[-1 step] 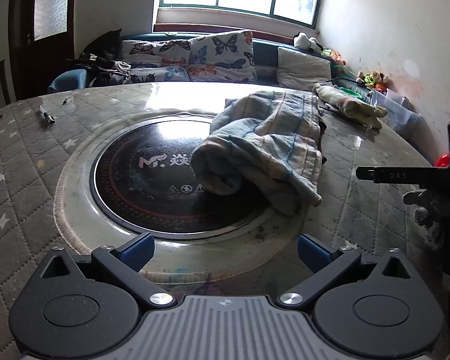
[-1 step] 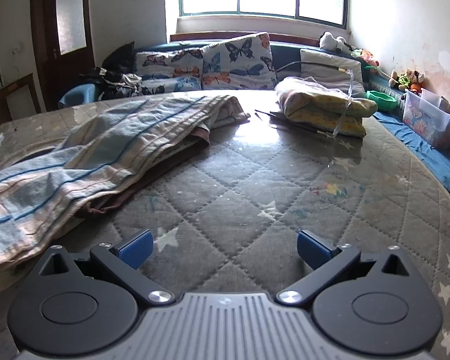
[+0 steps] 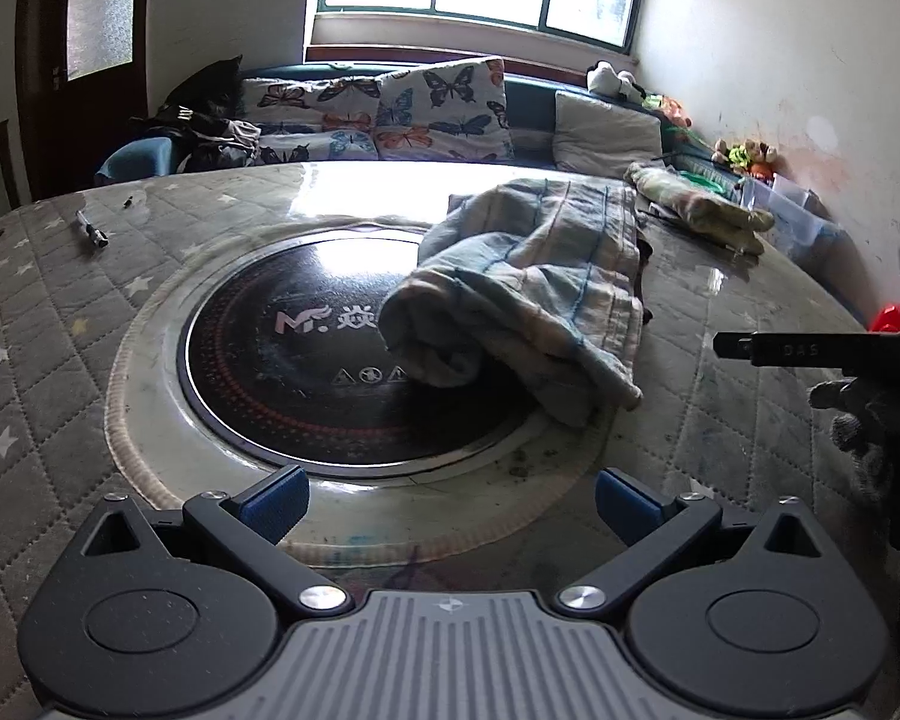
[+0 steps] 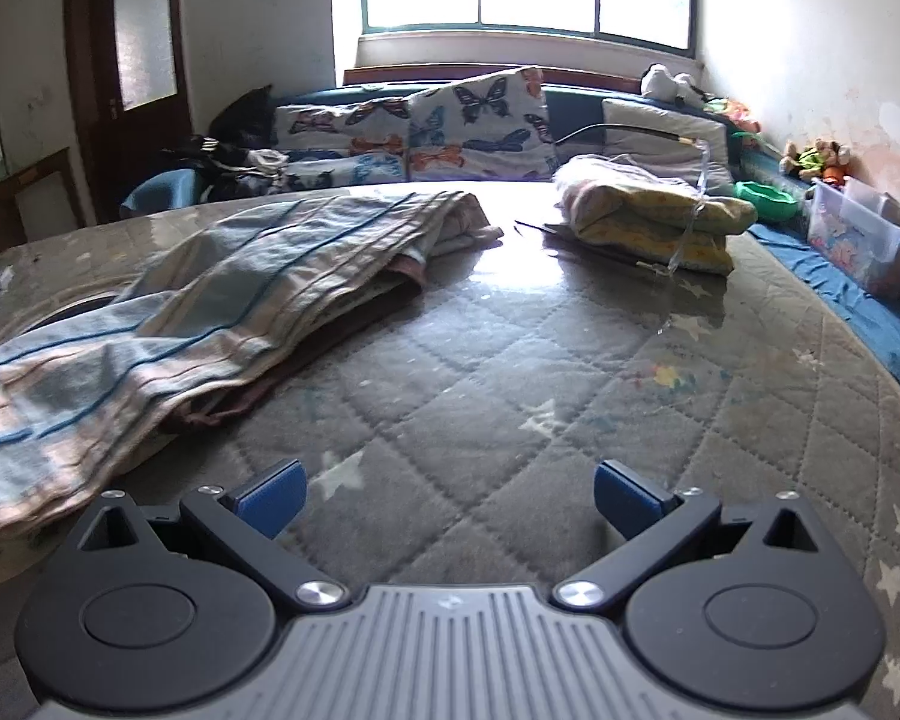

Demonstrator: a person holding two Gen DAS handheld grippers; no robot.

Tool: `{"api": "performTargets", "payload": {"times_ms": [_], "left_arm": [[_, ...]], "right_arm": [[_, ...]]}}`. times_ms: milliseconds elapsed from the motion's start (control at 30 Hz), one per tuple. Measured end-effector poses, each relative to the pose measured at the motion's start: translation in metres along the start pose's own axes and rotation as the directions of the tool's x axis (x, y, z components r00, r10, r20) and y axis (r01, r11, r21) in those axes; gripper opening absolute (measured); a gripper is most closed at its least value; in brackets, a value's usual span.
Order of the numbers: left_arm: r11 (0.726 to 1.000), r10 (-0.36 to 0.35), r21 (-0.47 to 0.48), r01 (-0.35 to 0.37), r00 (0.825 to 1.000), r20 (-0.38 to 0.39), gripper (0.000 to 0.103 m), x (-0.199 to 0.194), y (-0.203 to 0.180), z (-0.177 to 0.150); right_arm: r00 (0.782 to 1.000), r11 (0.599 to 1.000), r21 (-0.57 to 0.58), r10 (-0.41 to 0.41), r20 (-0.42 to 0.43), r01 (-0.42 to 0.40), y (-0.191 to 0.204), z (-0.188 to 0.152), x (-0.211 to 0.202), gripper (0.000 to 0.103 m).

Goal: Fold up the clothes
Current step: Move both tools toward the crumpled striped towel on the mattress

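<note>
Striped cloth (image 4: 210, 312) lies long, left & ahead of right gripper (image 4: 447, 495), nearer than left gripper (image 3: 450, 504). Both jaws wide, holding nothing.

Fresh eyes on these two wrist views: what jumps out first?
The crumpled blue-and-beige striped garment sprawls mid-table, its near end draped over the round black glass cooktop set into the grey quilted star-print table cover. A folded yellow cloth bundle sits at the far right by the butterfly-print cushions. Both grippers, left gripper and right gripper, are open and empty.
</note>
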State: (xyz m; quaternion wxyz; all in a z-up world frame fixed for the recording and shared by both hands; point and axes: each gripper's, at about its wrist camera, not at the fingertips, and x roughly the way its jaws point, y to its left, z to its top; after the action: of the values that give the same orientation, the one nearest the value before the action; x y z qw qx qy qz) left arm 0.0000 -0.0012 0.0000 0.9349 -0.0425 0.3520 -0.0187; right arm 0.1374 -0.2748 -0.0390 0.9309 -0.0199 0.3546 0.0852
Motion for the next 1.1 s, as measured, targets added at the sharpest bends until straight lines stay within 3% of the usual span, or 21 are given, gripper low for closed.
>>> {"api": "performTargets", "payload": {"times_ms": [133,267,433,1100], "left_arm": [[1.000,-0.005,0.004,0.005,1.000,-0.012,0.103,0.000,-0.003,0.000],[1.000,-0.010,0.008,0.010,1.000,-0.024,0.103,0.001,-0.006,-0.001],[1.000,-0.015,0.012,0.015,0.999,-0.034,0.103,0.001,-0.010,-0.001],[0.998,-0.051,0.026,0.053,0.997,-0.051,0.103,0.009,-0.025,0.000]], "right_arm": [[1.000,0.999,0.031,0.015,-0.001,-0.015,0.003,0.000,0.002,0.103],[0.997,0.999,0.030,0.031,0.066,-0.033,0.015,-0.017,-0.022,0.103],[0.999,1.000,-0.007,0.023,0.023,-0.023,0.019,-0.026,-0.021,0.103],[1.000,1.000,-0.011,0.005,0.024,-0.004,0.023,-0.030,-0.020,0.103]]}}
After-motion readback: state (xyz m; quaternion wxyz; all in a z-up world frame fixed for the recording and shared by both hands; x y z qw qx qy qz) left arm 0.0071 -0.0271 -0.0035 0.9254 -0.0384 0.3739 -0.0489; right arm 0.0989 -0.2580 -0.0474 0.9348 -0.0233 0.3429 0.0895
